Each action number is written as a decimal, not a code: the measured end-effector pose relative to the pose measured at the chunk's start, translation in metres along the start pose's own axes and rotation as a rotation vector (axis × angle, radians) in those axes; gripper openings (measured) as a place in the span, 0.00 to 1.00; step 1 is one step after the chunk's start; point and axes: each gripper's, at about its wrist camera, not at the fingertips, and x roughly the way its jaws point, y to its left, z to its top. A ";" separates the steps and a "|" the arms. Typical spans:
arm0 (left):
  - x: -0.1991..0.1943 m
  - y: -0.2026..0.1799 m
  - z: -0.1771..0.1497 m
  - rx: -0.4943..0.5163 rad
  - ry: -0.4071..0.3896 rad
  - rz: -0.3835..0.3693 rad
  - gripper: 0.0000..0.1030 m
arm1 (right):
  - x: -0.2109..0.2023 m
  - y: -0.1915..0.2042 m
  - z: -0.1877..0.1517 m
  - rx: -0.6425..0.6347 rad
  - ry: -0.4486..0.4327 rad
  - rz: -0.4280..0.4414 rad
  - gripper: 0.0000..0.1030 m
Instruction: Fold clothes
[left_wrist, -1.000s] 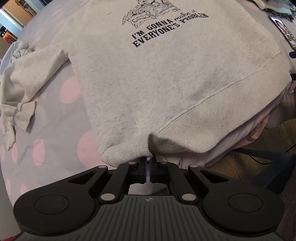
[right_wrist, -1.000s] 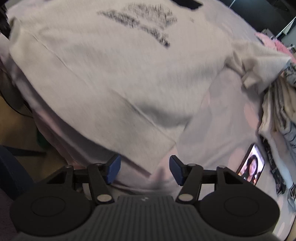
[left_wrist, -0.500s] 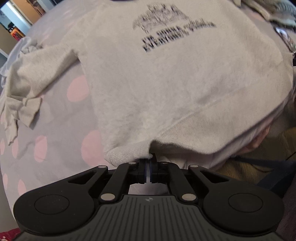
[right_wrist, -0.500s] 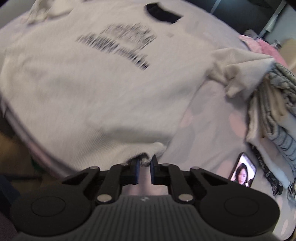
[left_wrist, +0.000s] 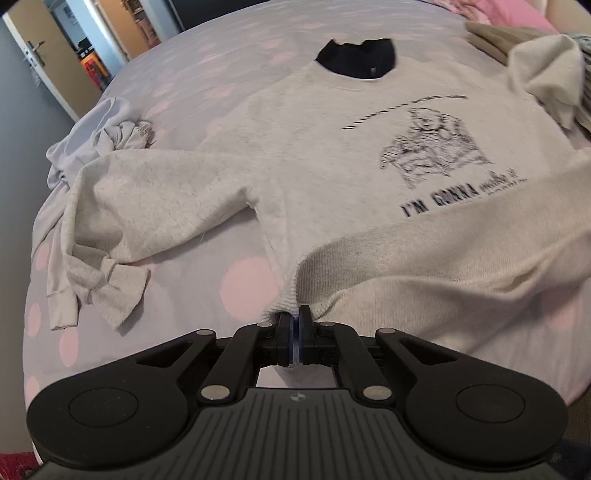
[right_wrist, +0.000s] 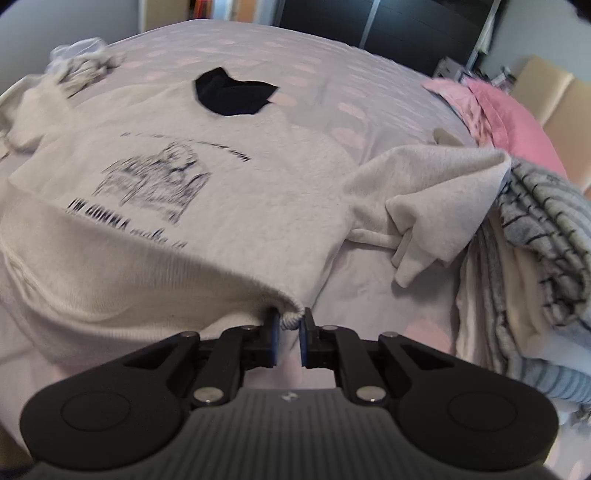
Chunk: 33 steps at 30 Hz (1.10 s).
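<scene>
A light grey sweatshirt (left_wrist: 314, 158) with a dark print and a dark neck opening lies face up on a bed. Its ribbed bottom hem (left_wrist: 424, 254) is lifted and carried over the chest print, toward the collar. My left gripper (left_wrist: 295, 319) is shut on the hem's left corner. In the right wrist view my right gripper (right_wrist: 289, 325) is shut on the hem's right corner (right_wrist: 291, 317), the sweatshirt (right_wrist: 258, 177) spread beyond it. One sleeve (left_wrist: 122, 221) lies bent on the left, the other sleeve (right_wrist: 428, 199) crumpled on the right.
The bed has a grey cover with pink dots (left_wrist: 243, 284). A crumpled pale garment (left_wrist: 107, 129) lies at the far left. A pile of striped and grey clothes (right_wrist: 535, 258) sits at the right, pink bedding (right_wrist: 509, 122) behind it. A doorway (left_wrist: 74, 44) shows beyond.
The right gripper closed on the hem's right corner. Both grippers then lifted the hem off the bed's near edge and carried it up over the sweatshirt's front toward the collar.
</scene>
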 end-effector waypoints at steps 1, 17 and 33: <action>0.005 0.001 0.002 -0.001 0.011 -0.003 0.01 | 0.008 -0.002 0.002 0.020 0.014 0.012 0.12; 0.005 0.049 0.020 -0.365 0.042 -0.231 0.25 | 0.026 -0.043 0.016 0.305 0.110 0.075 0.31; 0.028 0.036 0.037 -0.416 0.139 -0.086 0.39 | 0.012 -0.053 0.039 0.455 0.061 0.115 0.42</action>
